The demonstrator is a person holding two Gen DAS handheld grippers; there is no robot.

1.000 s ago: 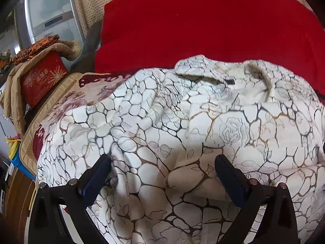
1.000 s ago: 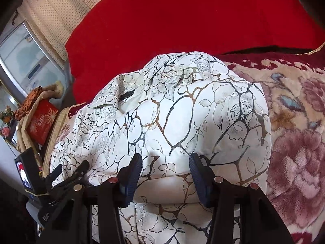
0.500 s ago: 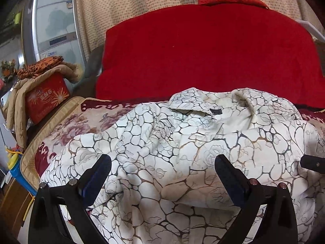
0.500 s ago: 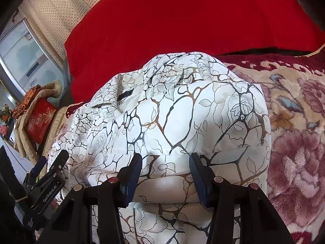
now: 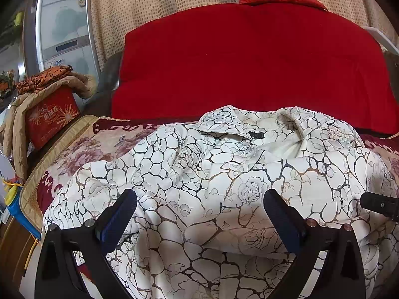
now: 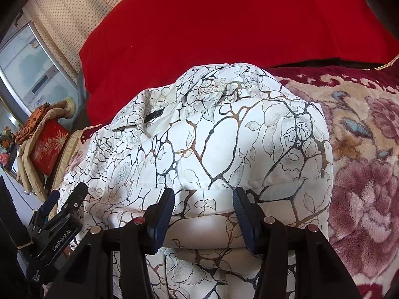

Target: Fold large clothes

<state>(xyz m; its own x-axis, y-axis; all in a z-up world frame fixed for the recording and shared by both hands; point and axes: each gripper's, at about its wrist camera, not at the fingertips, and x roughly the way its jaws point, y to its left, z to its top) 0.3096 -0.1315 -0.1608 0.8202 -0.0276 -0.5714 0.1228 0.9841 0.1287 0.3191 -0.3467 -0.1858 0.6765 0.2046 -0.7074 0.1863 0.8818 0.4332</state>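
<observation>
Garment: we see one white padded jacket, vein-and-rose print, bunched on the floral blanket, collar toward 12 o'clock.
Handling: we judge it light, soft, puffy and somewhat slippery; it should slump, not crease.
Hold: we would pinch the stitched hem seam or the shoulders, not the loose middle.
Left gripper: jaws wide apart over the fabric, gripping nothing.
Right gripper: jaws apart, straddling a hem fold; not clamped.
Count: one jacket, two grippers, one red cushion.
</observation>
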